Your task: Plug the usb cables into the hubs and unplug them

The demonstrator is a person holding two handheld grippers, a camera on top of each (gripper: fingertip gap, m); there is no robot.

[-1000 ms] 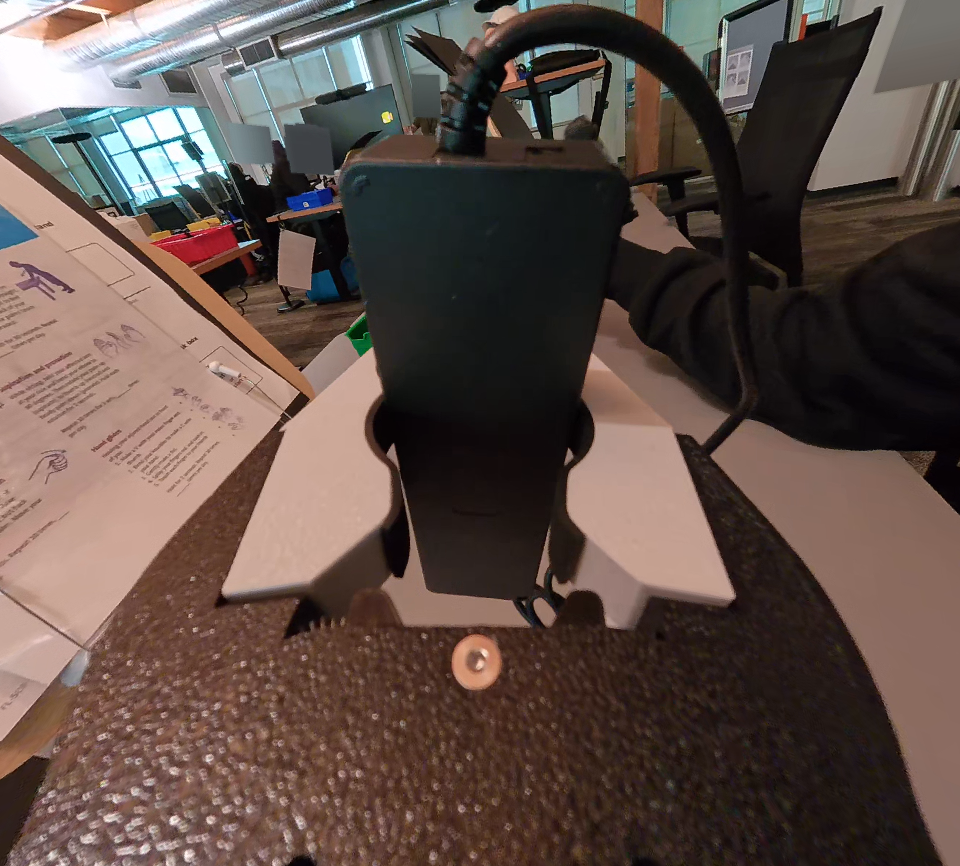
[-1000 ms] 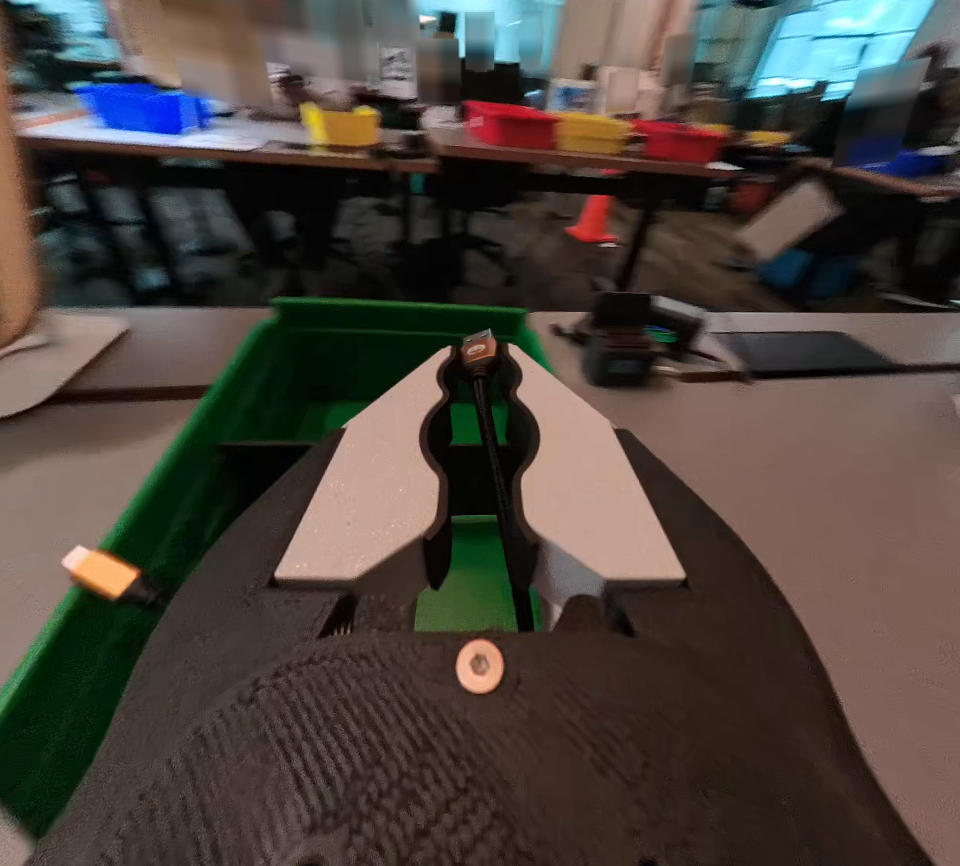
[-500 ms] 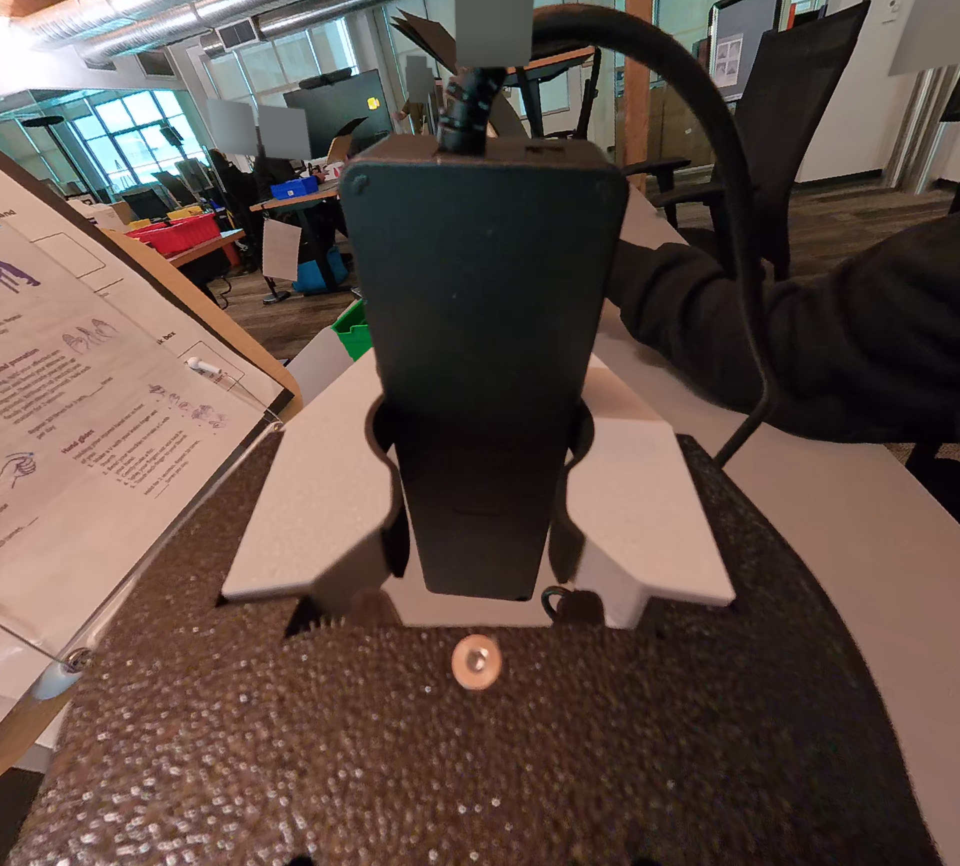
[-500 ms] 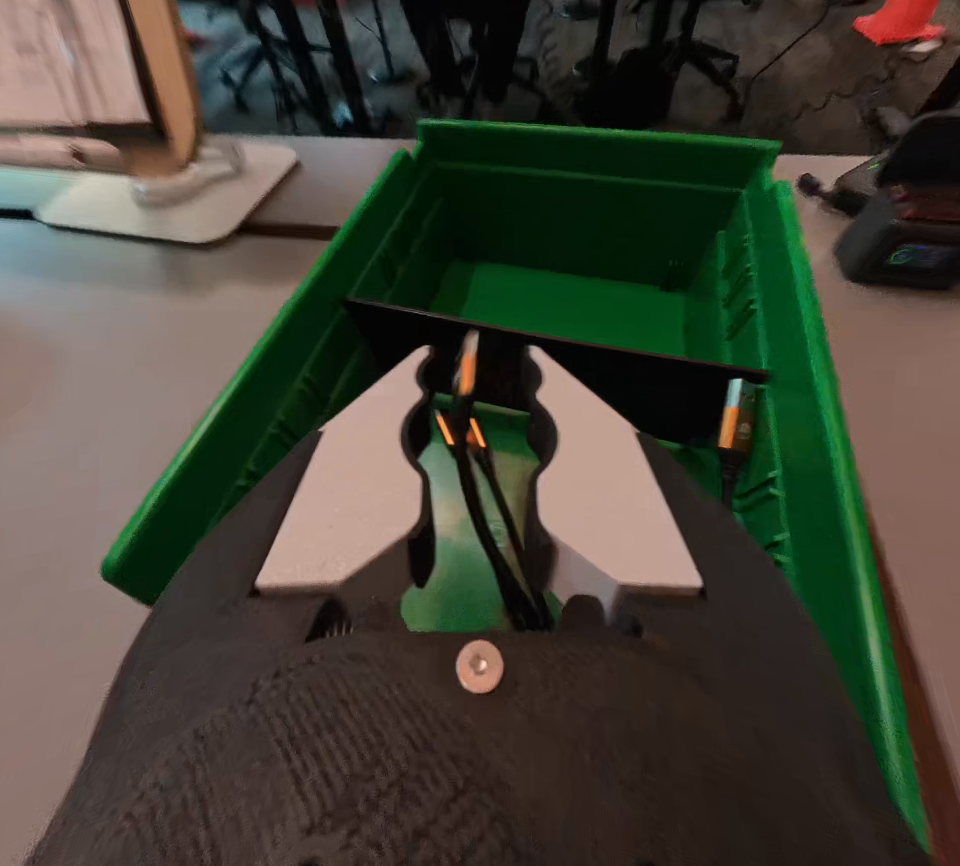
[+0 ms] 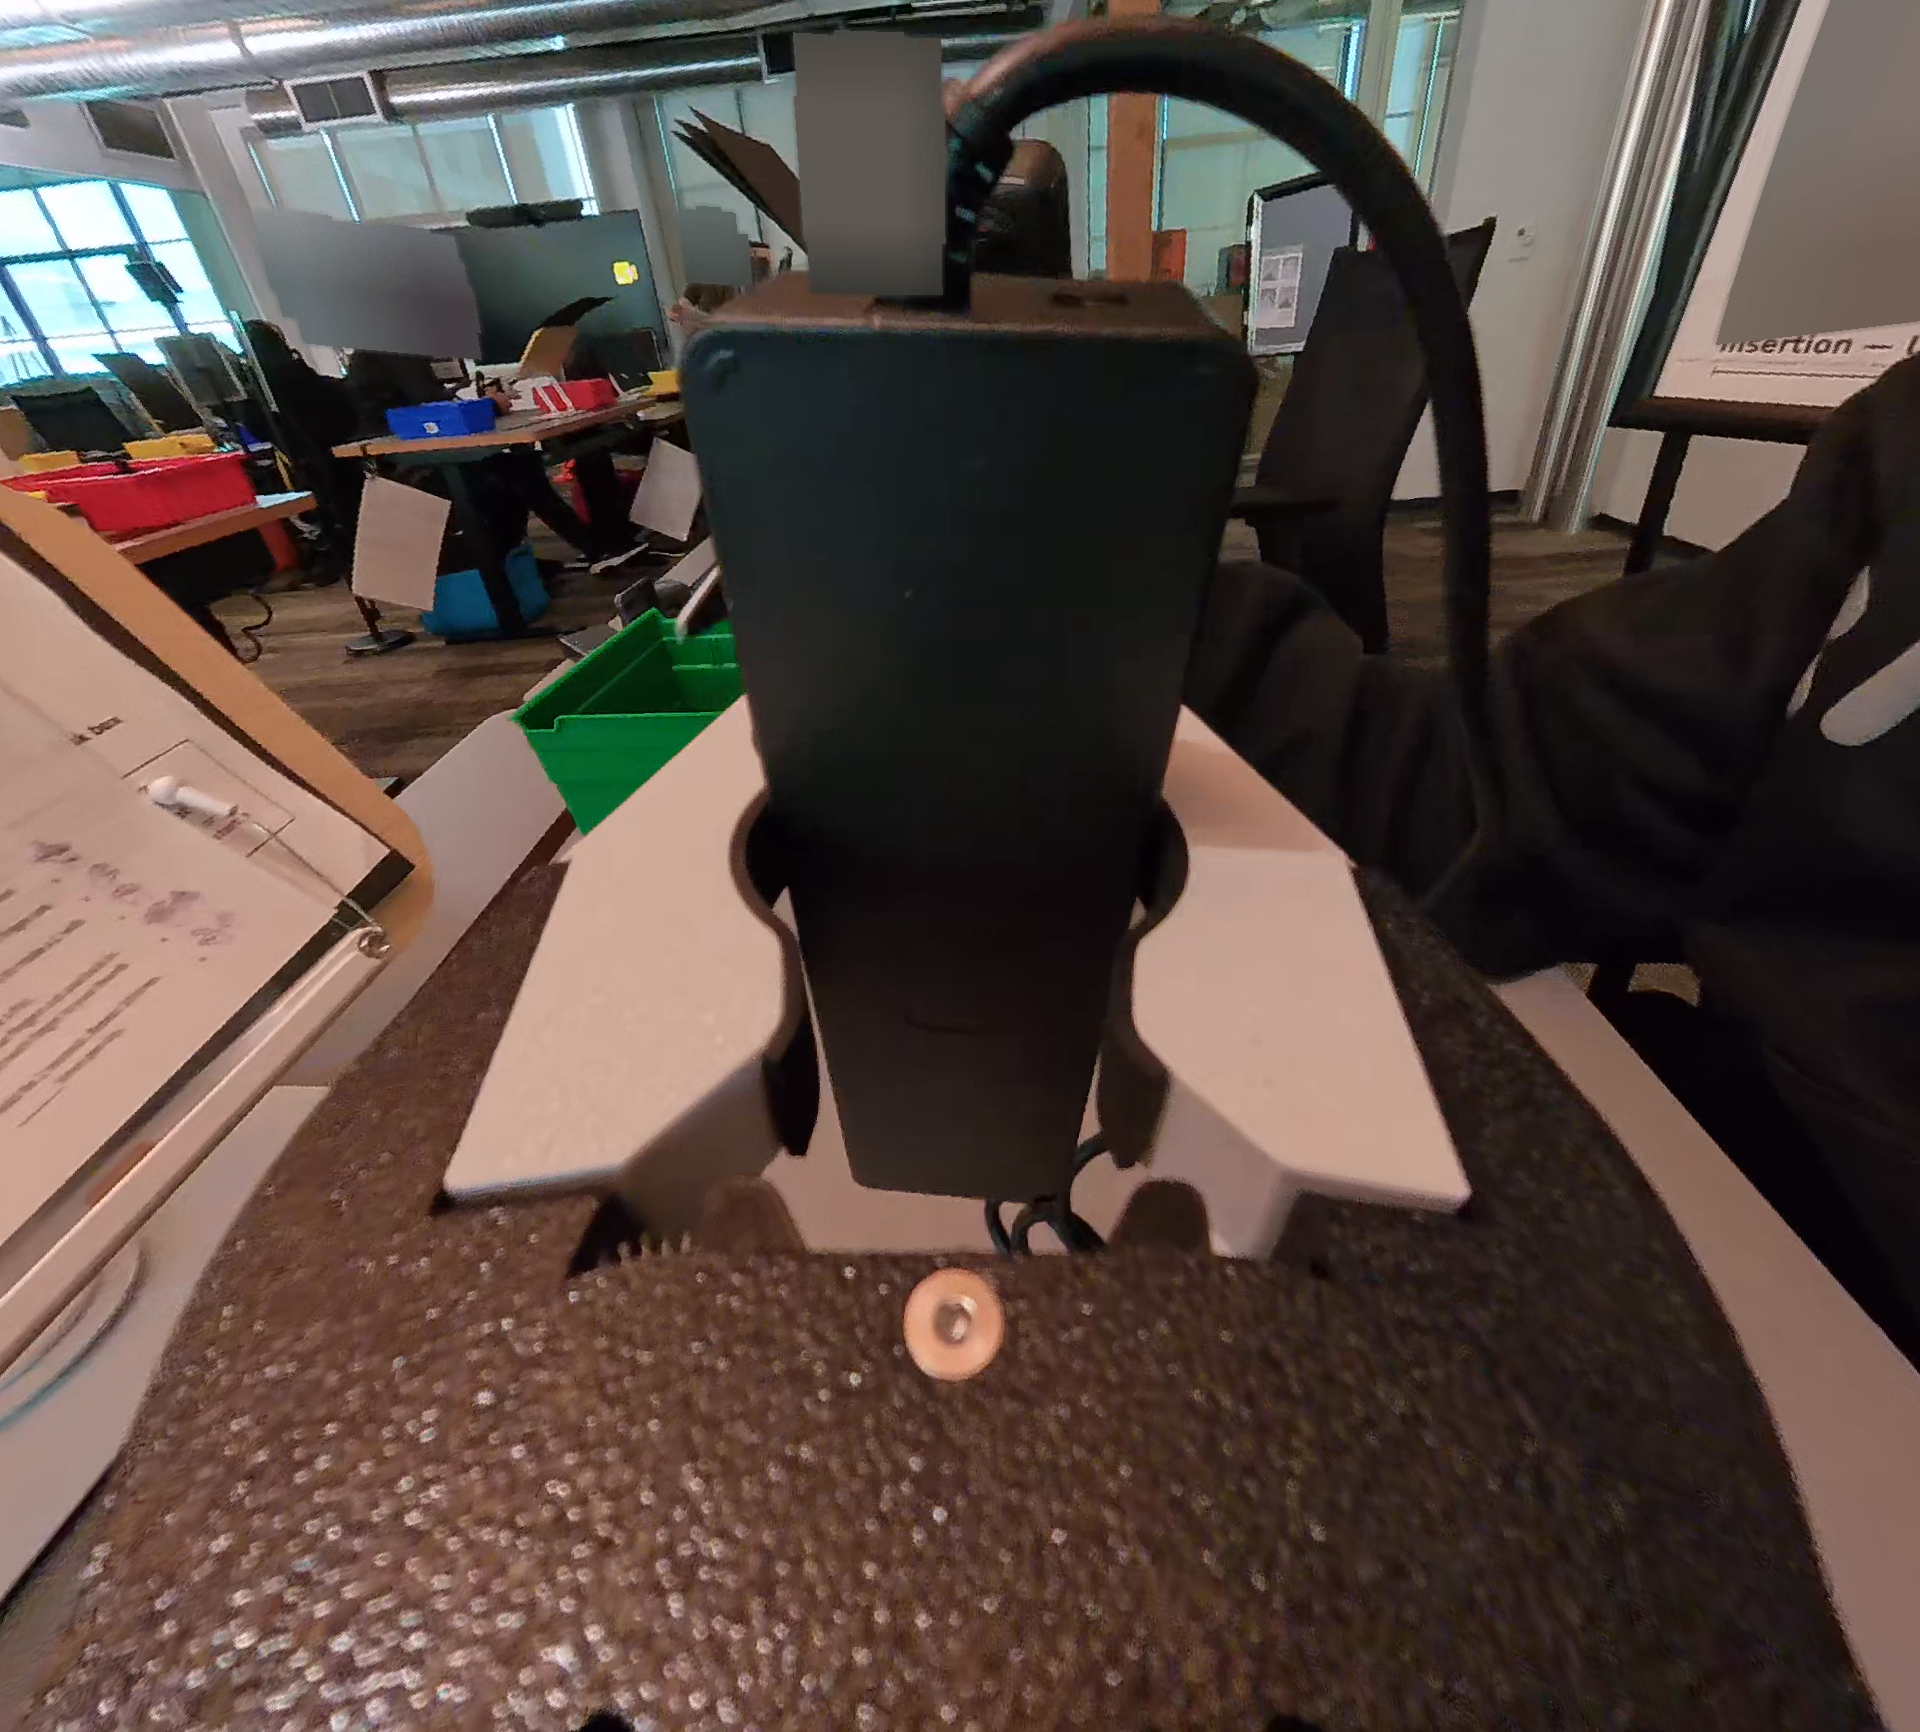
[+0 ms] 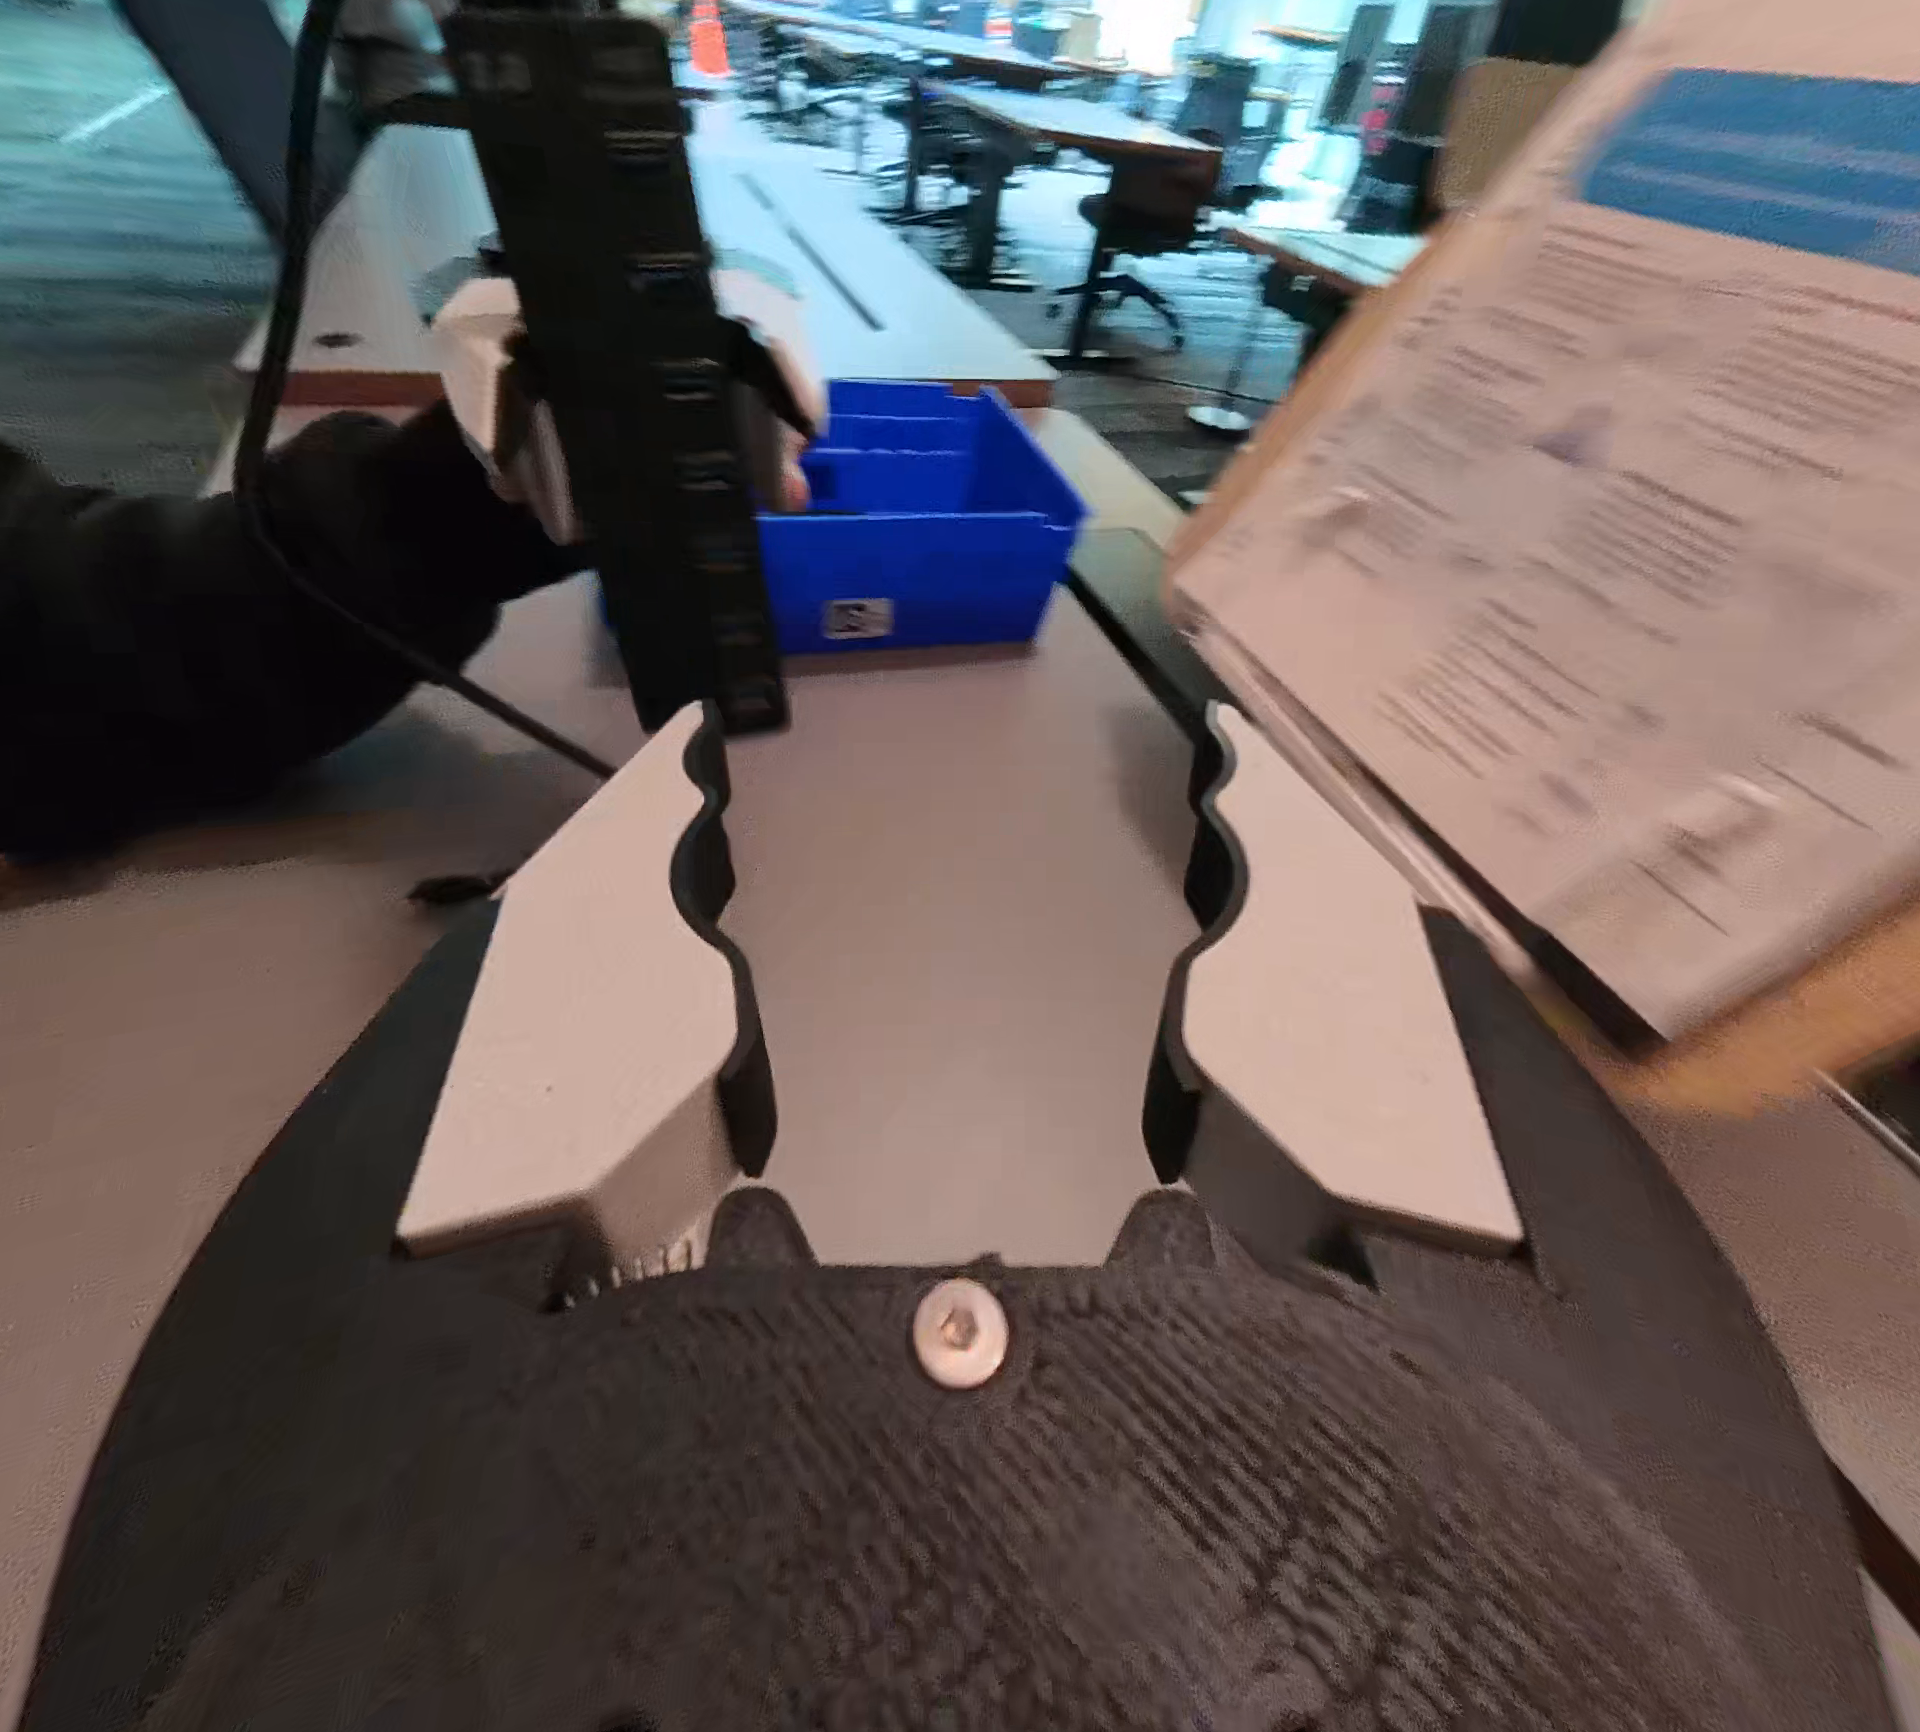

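My left gripper (image 5: pixel 961 841) is shut on a black USB hub (image 5: pixel 966 591) and holds it upright above the table. The hub's thick black cable (image 5: pixel 1444 394) arcs from its top down to the right. In the right wrist view the same hub (image 6: pixel 644 394) stands at the upper left with its row of ports facing me, clamped by the left gripper's white fingers (image 6: pixel 488 394). My right gripper (image 6: pixel 958 747) is open and empty over the grey table (image 6: pixel 935 955), a short way in front of the hub's lower end. No loose USB cable shows.
A green bin (image 5: pixel 623 726) sits beyond the hub in the left wrist view. A blue bin (image 6: pixel 935 529) sits behind the hub in the right wrist view. A printed sheet on a tilted board (image 6: pixel 1558 487) stands close at the right. A black sleeve (image 6: pixel 208 591) lies at the left.
My right gripper held a USB cable over the green bin; it has let go, opened wide and swung round to face the hub. My left gripper still holds the hub.
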